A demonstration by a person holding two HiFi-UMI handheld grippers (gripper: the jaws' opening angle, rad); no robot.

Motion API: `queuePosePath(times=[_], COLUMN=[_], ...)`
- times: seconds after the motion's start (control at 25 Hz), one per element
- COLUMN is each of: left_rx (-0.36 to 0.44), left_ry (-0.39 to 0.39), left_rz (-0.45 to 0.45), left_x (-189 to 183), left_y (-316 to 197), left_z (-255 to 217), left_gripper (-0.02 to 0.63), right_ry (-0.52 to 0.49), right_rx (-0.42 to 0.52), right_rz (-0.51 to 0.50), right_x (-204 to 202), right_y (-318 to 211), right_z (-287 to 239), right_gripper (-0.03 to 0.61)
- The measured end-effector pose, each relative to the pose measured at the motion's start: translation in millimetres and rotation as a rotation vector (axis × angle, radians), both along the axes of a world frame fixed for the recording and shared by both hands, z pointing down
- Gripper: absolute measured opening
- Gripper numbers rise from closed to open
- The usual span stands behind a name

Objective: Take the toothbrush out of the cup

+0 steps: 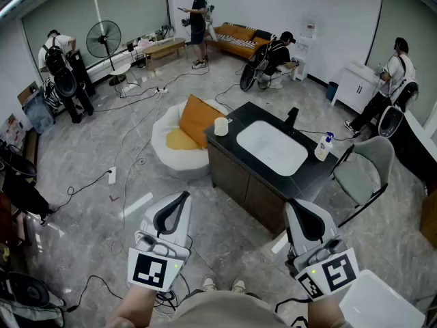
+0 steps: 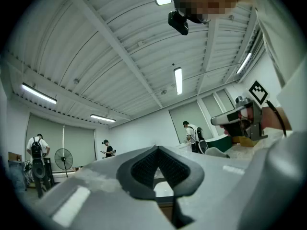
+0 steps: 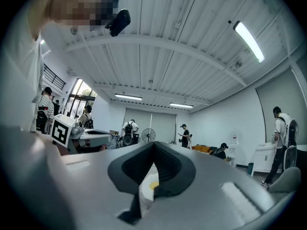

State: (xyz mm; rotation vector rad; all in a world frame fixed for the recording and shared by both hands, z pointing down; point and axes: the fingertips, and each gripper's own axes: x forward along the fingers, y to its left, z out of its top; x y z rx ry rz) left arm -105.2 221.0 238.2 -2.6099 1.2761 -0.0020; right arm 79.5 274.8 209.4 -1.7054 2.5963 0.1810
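On counter (image 1: 308,174), toothbrush in cup (image 1: 220,126) indiscernible; L gripper (image 1: 182,196), R gripper (image 1: 295,204) closed, empty.

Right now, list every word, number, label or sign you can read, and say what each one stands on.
No text can be read in any view.
Marker cube of the left gripper: a black-and-white square pattern, no letters or digits.
Right gripper: its cube bears the same kind of pattern, no letters.
Bottle on the dark counter: its label is too small to read.
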Motion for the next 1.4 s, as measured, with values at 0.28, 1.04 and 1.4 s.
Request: queuePosePath(times=[0.28, 1.04, 1.4], left_rx=[-0.001, -0.020, -0.006], left_ry=[-0.002, 0.005, -0.005], left_rz=[0.001, -0.003, -0.048], left_x=[-0.7, 15.8, 34.0], left_y=[-1.3, -13.4, -14.4], left_z=[-2.2, 10.0, 13.3], left_gripper=[0.002, 0.002, 0.002], right_ry=[-0.057, -0.121, -0.127], right_rx=[0.017, 0.034, 0.022], right_rz=[-0.006, 0.019, -0.019], right_x=[0.8, 24.4, 45.7], right_y=[-1.3, -20.8, -27.0], right_z=[-6.2, -1.4, 7.4], right_gripper=[0.003, 0.230, 0.222])
